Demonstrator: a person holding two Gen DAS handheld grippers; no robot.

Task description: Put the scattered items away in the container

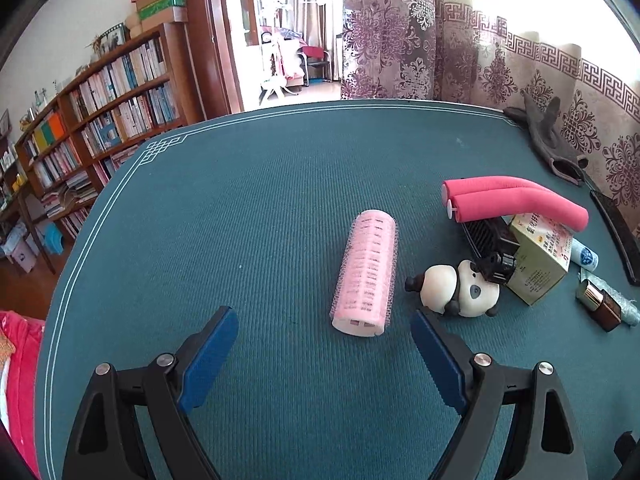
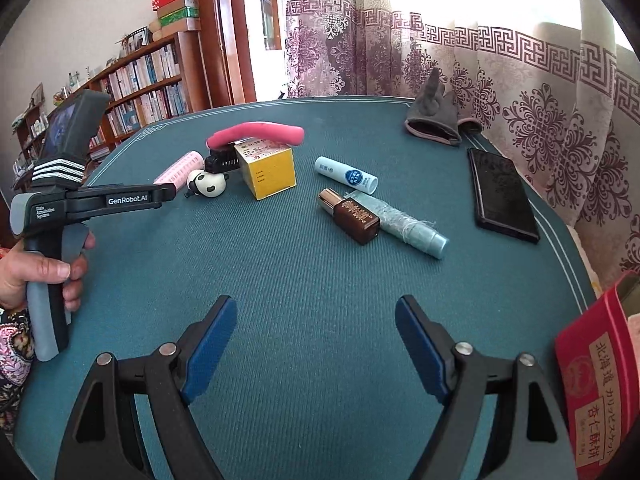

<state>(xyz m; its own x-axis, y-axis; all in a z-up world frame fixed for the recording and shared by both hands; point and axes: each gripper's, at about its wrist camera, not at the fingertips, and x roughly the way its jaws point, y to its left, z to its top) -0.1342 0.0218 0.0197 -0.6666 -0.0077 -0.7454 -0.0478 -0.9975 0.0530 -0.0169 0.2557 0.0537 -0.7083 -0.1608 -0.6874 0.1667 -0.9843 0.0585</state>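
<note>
Left gripper (image 1: pixel 324 344) spread wide, nothing between the blue pads, hanging just short of the pink hair roller (image 1: pixel 366 272) lying on the green table (image 1: pixel 240 208). Right gripper (image 2: pixel 316 340) spread wide too, empty, over bare cloth. Red box (image 2: pixel 596 384) at the near right edge. Farther out, brown bottle (image 2: pixel 349 216) touching a pale blue tube (image 2: pixel 412 228); beyond, panda toy (image 2: pixel 208 185), yellow box (image 2: pixel 269 172), pink foam stick (image 2: pixel 256 133). Black phone (image 2: pixel 502 196) and grey glove (image 2: pixel 434 118) at the far right.
</note>
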